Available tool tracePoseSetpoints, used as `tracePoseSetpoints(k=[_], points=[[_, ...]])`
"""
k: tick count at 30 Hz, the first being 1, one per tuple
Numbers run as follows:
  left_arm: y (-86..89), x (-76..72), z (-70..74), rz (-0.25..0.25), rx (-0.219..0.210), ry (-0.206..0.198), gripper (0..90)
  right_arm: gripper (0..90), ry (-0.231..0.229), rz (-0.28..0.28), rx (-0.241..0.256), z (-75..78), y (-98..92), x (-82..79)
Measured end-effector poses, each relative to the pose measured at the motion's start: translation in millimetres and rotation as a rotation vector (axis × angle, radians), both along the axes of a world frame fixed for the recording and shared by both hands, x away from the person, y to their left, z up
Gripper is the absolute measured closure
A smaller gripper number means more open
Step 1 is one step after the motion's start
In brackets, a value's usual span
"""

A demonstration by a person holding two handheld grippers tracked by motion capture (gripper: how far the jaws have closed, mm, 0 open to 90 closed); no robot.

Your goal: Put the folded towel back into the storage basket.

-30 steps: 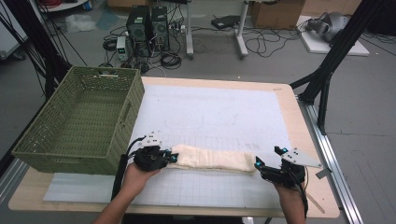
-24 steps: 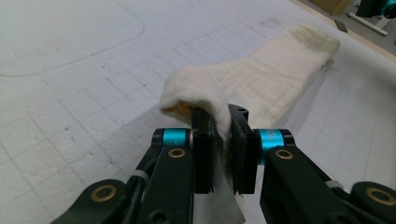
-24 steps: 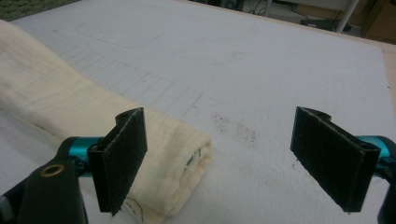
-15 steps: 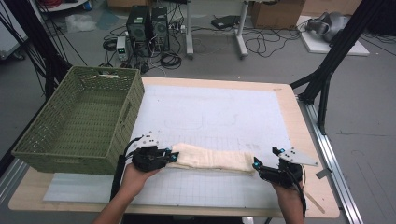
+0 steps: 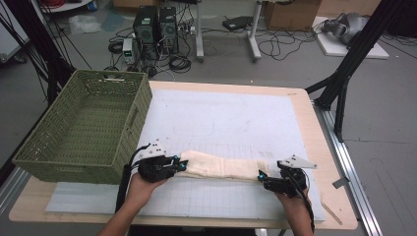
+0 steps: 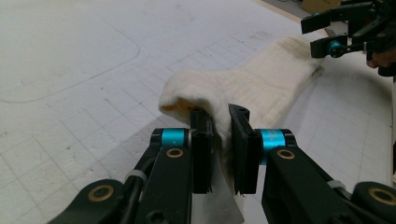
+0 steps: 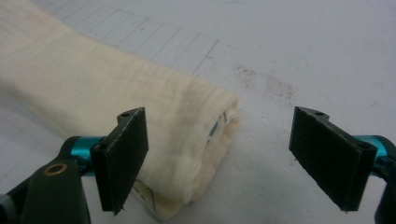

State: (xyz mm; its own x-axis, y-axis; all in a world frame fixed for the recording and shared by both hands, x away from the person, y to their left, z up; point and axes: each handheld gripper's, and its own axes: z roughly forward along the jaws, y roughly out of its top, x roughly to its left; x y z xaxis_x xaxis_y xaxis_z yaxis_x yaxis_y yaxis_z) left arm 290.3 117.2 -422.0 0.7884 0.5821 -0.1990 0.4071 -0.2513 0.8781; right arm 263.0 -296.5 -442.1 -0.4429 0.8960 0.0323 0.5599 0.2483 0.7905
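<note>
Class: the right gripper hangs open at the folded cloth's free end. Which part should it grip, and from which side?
Grip the rounded, folded end of the cloth, coming in along its length from the right. The right gripper has jaws wide enough to straddle the layers; the left gripper already pinches the opposite end.

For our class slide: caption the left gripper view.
Left tool pinches one end of the folded cream cloth.

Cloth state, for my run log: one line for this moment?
cloth: folded on mat | left gripper: shut on cloth | right gripper: open at far end
</note>
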Motion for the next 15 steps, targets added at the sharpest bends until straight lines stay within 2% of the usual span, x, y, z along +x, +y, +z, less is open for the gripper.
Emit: tracePoseSetpoints(k=[5, 6, 7, 11, 13, 15], points=[[-0.1, -0.5, -2.3, 0.0, 0.007, 0.002, 79.1, 26.7, 0.033, 0.022, 0.005, -2.4, 1.6, 0.6], [-0.1, -0.7, -3.3, -0.001, 0.01, 0.003, 79.1, 29.6, 0.045, 0.033, 0.0, -3.5, 2.2, 1.2], [-0.1, -0.9, -3.9, 0.003, 0.015, 0.003, 79.1, 39.5, 0.089, 0.072, 0.019, -6.7, 3.1, 2.3], [0.1, -1.5, -6.0, 0.009, 0.037, 0.001, 79.2, 46.7, 0.101, 0.06, 0.03, -5.6, 2.5, 1.8], [0.1, -1.9, -6.5, 0.006, 0.04, 0.002, 79.2, 58.8, 0.108, 0.076, 0.038, -4.8, 1.3, 1.8], [0.1, -2.5, -7.0, 0.006, 0.043, -0.002, 79.2, 61.6, 0.11, 0.087, 0.042, -4.5, 1.5, 1.8]])
